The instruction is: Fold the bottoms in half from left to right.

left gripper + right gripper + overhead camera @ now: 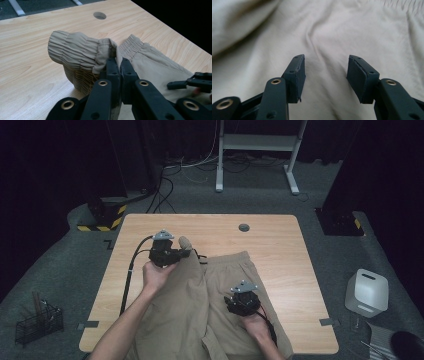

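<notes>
On a light wooden table (pixel 280 250), a pair of tan trousers (pixel 225 285) is spread, legs running toward the near edge. One elastic cuff (pixel 75 55) is pinched and lifted by the closed left gripper (pixel 119 65). The right gripper (pixel 325 75) is held above the other leg, jaws apart and empty. The cuff could be lost if the thin pinch slips; fabric may be bunched if too much is gathered by the right jaws.

A light wooden table (pixel 280 250) carries beige trousers (pixel 180 315) spread flat.
</notes>
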`<state>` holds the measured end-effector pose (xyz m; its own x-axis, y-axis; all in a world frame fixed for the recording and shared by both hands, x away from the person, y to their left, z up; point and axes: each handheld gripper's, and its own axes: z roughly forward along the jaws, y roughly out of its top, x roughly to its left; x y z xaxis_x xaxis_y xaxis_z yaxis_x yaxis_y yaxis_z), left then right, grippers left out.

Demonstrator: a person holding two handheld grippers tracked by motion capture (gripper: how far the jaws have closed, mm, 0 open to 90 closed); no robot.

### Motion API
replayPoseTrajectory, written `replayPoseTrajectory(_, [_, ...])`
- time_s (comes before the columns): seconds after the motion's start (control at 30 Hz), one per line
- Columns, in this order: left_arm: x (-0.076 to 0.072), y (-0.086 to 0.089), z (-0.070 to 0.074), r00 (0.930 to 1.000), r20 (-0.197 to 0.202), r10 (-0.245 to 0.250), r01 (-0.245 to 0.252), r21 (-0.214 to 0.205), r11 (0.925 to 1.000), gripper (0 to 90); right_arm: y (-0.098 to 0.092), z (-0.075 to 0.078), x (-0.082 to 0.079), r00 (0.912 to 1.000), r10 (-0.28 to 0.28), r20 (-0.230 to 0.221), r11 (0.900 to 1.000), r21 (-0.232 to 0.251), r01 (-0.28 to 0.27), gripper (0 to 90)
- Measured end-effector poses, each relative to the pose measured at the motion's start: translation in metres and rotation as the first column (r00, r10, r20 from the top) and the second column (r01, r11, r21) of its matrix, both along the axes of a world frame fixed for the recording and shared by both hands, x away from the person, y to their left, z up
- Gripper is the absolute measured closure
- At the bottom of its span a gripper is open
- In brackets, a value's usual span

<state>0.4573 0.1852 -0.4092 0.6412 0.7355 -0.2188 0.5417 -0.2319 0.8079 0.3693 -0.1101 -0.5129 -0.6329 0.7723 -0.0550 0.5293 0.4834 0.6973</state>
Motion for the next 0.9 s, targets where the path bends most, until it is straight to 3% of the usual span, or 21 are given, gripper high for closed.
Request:
replayPoseTrajectory(0.07, [0.0,-0.003,0.001,1.0,0.003,-0.006,0.006,-0.003,1.0,87.7,-0.003,-0.006,0.002,1.0,0.0,-0.008,0.9997,0.026,0.0,48.2])
replayPoseTrajectory(0.17, [0.0,-0.009,0.003,0.9998,0.004,-0.018,0.018,-0.01,0.9998,87.7,-0.004,-0.011,0.0,0.9997,-0.001,0.026,0.9987,0.052,-0.001,47.8])
replayPoseTrajectory(0.33, [-0.001,-0.024,0.007,0.9985,0.013,-0.052,0.053,-0.04,0.9978,87.7,-0.004,-0.011,0.0,0.9996,-0.003,0.028,0.9987,0.051,0.002,46.6])
replayPoseTrajectory(0.77, [0.004,-0.059,0.006,0.9926,0.008,-0.121,0.121,-0.029,0.9922,87.6,-0.005,-0.011,0.0,0.9995,-0.009,0.029,0.9987,0.051,0.007,45.5])
replayPoseTrajectory(0.9, [0.007,-0.068,0.006,0.9914,-0.004,-0.13,0.13,-0.077,0.9885,87.5,-0.005,-0.011,0.001,0.9995,-0.009,0.029,0.9986,0.052,0.007,45.4])
